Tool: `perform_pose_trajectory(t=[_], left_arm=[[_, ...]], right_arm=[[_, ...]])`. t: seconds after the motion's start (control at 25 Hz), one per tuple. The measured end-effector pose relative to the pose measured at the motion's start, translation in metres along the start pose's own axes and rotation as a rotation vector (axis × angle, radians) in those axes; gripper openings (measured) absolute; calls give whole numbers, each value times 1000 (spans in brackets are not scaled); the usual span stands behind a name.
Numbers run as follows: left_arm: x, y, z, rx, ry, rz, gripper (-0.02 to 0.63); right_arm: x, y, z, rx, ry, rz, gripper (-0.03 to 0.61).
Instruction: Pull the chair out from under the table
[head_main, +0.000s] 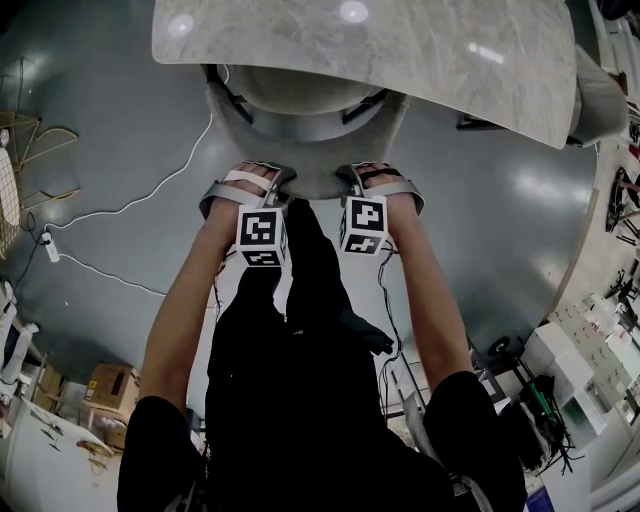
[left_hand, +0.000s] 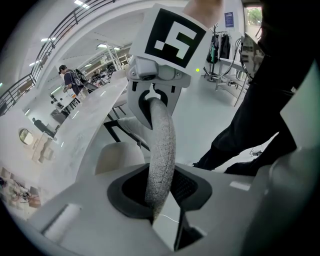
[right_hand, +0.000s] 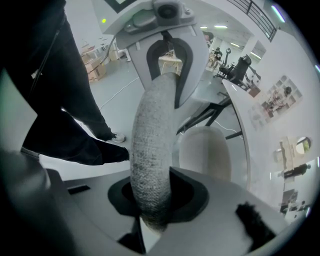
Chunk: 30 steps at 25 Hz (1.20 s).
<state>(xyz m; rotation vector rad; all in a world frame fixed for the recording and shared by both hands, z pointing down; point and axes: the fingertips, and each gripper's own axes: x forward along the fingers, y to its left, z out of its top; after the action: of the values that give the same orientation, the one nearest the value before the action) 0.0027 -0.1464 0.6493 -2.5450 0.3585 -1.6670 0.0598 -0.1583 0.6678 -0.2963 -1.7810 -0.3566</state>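
Observation:
A grey fabric chair (head_main: 310, 125) stands tucked under the marble table (head_main: 450, 50), with only its curved backrest sticking out. My left gripper (head_main: 262, 185) and right gripper (head_main: 362, 182) sit side by side on the backrest's top rim, pointing steeply down. In the left gripper view the woven rim (left_hand: 161, 150) runs between the dark pads of my left gripper (left_hand: 160, 192), which press on it. The right gripper view shows the same rim (right_hand: 152, 150) pinched in my right gripper (right_hand: 155, 200). The pale seat (right_hand: 205, 150) lies below.
The person's dark-clad legs (head_main: 300, 300) stand just behind the chair. A white cable (head_main: 130, 200) and a power strip (head_main: 50, 245) lie on the grey floor at the left. Another chair (head_main: 600, 100) stands at the table's right end. Cardboard boxes (head_main: 110, 385) sit at the lower left.

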Motion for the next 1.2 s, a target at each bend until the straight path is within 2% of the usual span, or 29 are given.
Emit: perform_pose_trajectory(t=[0.68, 1.2], left_arm=[[-4, -5, -5, 35, 13, -12, 97], [-10, -32, -2, 46, 21, -36, 94]], right_arm=[[5, 11, 3, 42, 11, -12, 81], [0, 39, 10, 72, 13, -4, 80]])
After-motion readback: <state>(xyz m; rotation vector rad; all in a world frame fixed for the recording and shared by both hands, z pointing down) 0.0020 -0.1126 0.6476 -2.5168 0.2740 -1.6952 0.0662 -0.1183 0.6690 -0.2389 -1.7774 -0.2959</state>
